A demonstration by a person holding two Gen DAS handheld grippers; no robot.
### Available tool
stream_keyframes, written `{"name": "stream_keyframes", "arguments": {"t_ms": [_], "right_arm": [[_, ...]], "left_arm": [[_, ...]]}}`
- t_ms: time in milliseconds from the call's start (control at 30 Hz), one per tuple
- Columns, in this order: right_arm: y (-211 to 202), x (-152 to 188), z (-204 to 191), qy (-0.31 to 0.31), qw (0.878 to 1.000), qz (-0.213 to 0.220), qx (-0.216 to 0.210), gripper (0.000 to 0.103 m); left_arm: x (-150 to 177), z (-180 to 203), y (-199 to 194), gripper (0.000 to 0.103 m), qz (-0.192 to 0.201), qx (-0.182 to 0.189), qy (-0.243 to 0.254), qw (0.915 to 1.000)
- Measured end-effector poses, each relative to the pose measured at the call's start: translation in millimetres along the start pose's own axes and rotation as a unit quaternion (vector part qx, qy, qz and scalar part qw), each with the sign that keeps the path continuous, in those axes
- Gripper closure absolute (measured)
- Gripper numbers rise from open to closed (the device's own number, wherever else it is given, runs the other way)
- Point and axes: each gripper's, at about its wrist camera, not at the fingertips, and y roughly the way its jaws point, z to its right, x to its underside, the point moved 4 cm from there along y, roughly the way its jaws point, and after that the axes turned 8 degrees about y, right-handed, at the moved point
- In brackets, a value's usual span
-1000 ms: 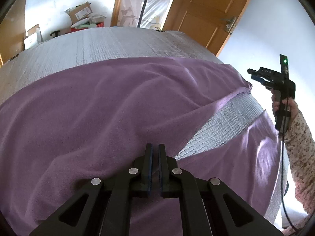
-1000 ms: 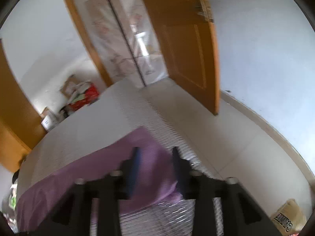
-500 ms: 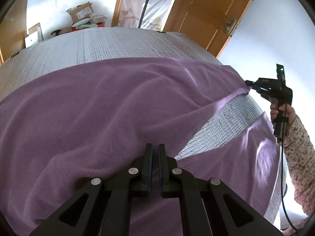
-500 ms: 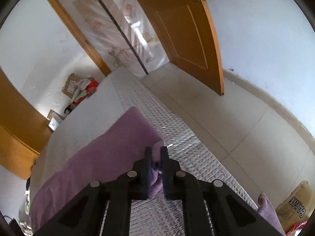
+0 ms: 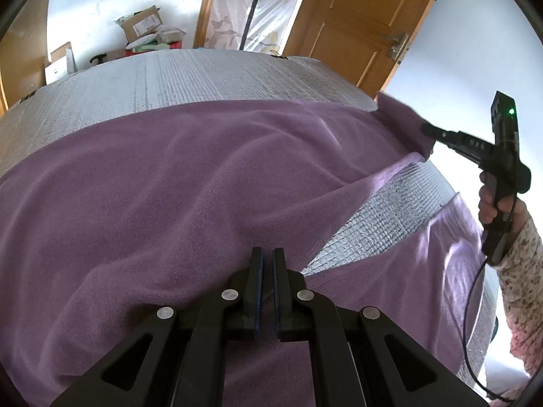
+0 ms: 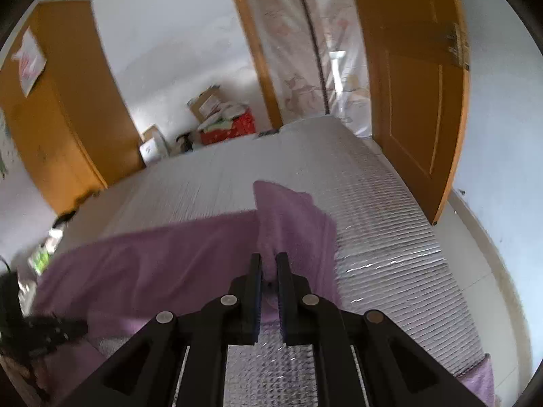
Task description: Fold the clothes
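Note:
A large purple fleece cloth (image 5: 169, 186) lies spread over a silver quilted surface (image 5: 203, 74). My left gripper (image 5: 266, 261) is shut on its near edge, where a fold leaves a wedge of the silver surface bare. At the right of the left wrist view, my right gripper (image 5: 428, 133) pinches the cloth's far right corner, raised off the surface. The right wrist view shows that gripper (image 6: 268, 264) shut on the purple cloth (image 6: 152, 254), with the corner standing up in front of the fingers. The left gripper (image 6: 68, 329) shows dark and blurred at lower left.
A hand (image 5: 492, 200) in a flowered sleeve (image 5: 522, 271) holds the right gripper, with a cable hanging below. An orange wooden door (image 5: 356, 23) stands open beyond the surface's far right. Cardboard boxes (image 5: 142, 27) sit by the far wall. An orange cabinet (image 6: 61, 118) stands at left.
My right gripper went from open to shut on the cloth's far right corner, then lifted it off the surface. My left gripper has kept its hold and its place.

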Motion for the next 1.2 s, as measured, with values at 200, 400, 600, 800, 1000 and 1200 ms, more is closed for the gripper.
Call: {"name": "stream_keyframes", "arguments": {"t_ms": [200, 400, 600, 800, 1000, 1200], "right_arm": [[4.8, 14.1, -10.2, -0.026, 0.999, -0.028, -0.005, 0.092], [-15.2, 10.6, -5.5, -0.034, 0.999, -0.006, -0.002, 0.084], [-20.0, -5.6, 24.0, 0.043, 0.999, 0.007, -0.021, 0.069], [18.0, 6.2, 47.8, 0.108, 0.993, -0.052, -0.025, 0.068], [22.2, 7.5, 55.8, 0.124, 0.99, -0.056, -0.024, 0.081], [0.8, -1.7, 73.6, 0.136, 0.99, -0.017, 0.003, 0.098]], "left_arm": [[-0.1, -0.5, -0.7, 0.098, 0.001, 0.001, -0.001, 1.0], [0.4, -0.9, 0.1, 0.098, 0.002, 0.002, 0.0, 1.0], [-1.9, -1.0, 2.3, 0.098, 0.004, 0.001, 0.0, 1.0], [-1.8, -0.4, 1.9, 0.098, 0.004, -0.001, 0.002, 1.0], [-1.8, 1.2, 2.8, 0.098, 0.003, -0.003, 0.005, 1.0], [-2.6, 1.8, 3.9, 0.098, 0.001, -0.007, 0.006, 1.0]]}}
